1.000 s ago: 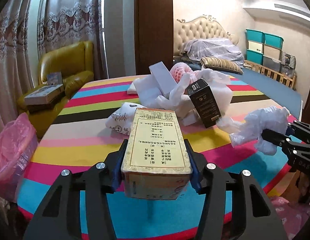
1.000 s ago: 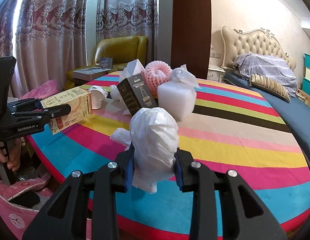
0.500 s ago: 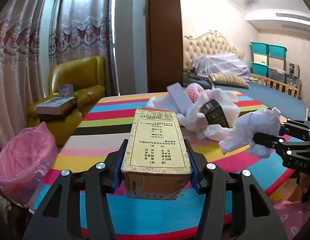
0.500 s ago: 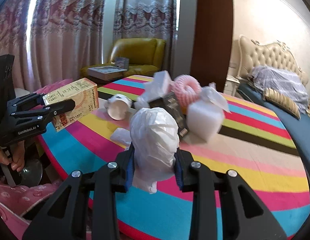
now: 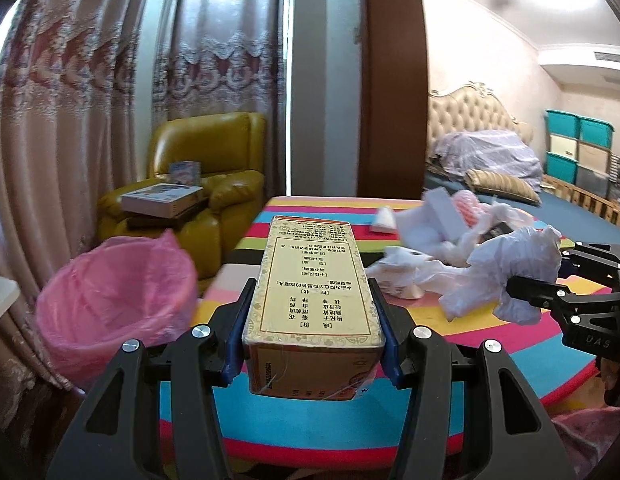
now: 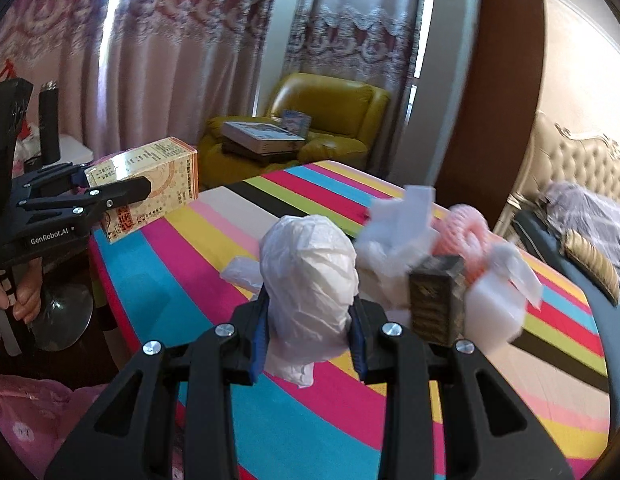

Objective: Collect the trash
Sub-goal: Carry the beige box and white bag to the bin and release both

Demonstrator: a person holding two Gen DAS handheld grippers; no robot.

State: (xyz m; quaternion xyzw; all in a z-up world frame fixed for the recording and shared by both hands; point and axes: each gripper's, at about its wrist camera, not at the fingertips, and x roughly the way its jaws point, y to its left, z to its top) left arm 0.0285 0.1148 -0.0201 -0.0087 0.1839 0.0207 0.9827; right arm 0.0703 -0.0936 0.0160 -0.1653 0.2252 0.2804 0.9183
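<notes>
My left gripper [image 5: 312,332] is shut on a yellow printed carton [image 5: 312,280], held above the near left edge of the striped round table [image 5: 530,352]; the carton also shows in the right wrist view [image 6: 149,184]. A bin lined with a pink bag [image 5: 113,300] stands left of the table, left of the carton. My right gripper [image 6: 307,316] is shut on a crumpled white plastic bag [image 6: 310,276], held above the table; the bag also shows in the left wrist view [image 5: 506,272]. More trash lies on the table: a black box [image 6: 436,300], a pink foam net [image 6: 466,236], white wrappers [image 6: 394,232].
A yellow armchair [image 5: 213,168] with boxes on it stands behind the bin, before curtains. A bed [image 5: 510,168] and teal storage boxes [image 5: 578,148] are at the right. A pink bag [image 6: 29,428] lies on the floor at lower left in the right wrist view.
Both grippers have swung left with their loads. The pink-lined bin has come closer to the carton in the left view. The trash pile has shifted right in both views.
</notes>
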